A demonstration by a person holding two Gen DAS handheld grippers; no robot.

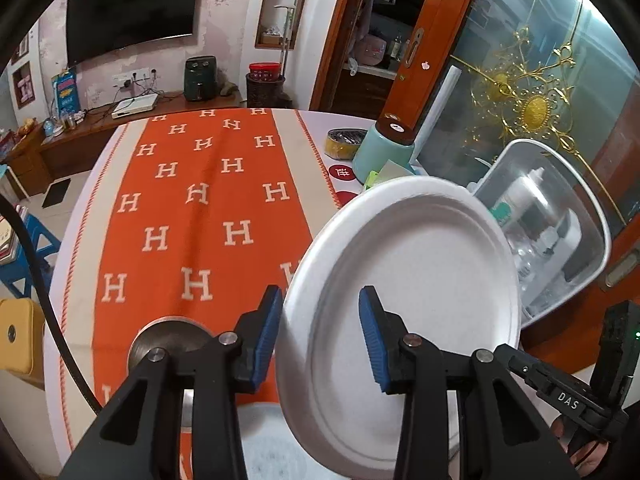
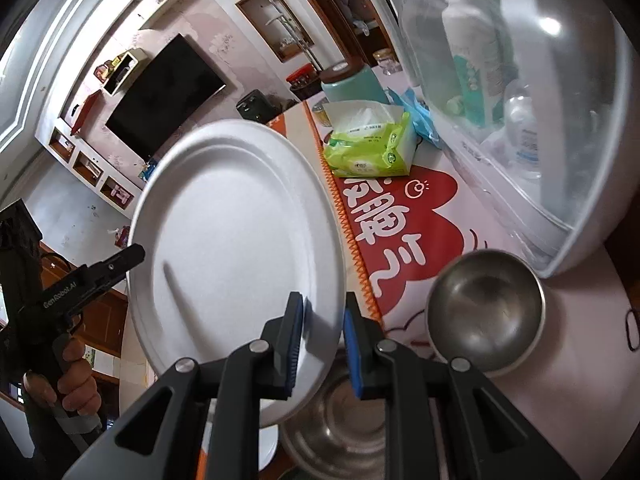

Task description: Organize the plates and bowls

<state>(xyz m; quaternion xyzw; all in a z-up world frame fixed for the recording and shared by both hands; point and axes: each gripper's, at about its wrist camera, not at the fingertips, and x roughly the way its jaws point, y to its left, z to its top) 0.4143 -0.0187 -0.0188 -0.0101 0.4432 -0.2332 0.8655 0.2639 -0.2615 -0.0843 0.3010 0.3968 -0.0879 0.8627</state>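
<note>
The white plate [image 2: 236,240] hangs tilted in the air above the table [image 1: 192,208], its rim nipped between the right gripper [image 2: 324,344]; the left gripper [image 1: 320,336] gapes wide around its other edge. It looks light, thin and bendy, so grip the rim gently

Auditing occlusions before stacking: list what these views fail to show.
1. Right wrist view: lower steel bowl, half covered by white plate and right gripper.
2. Left wrist view: another steel bowl, partly behind left gripper.
3. Clear-lidded box contents: blurred by glare.
</note>
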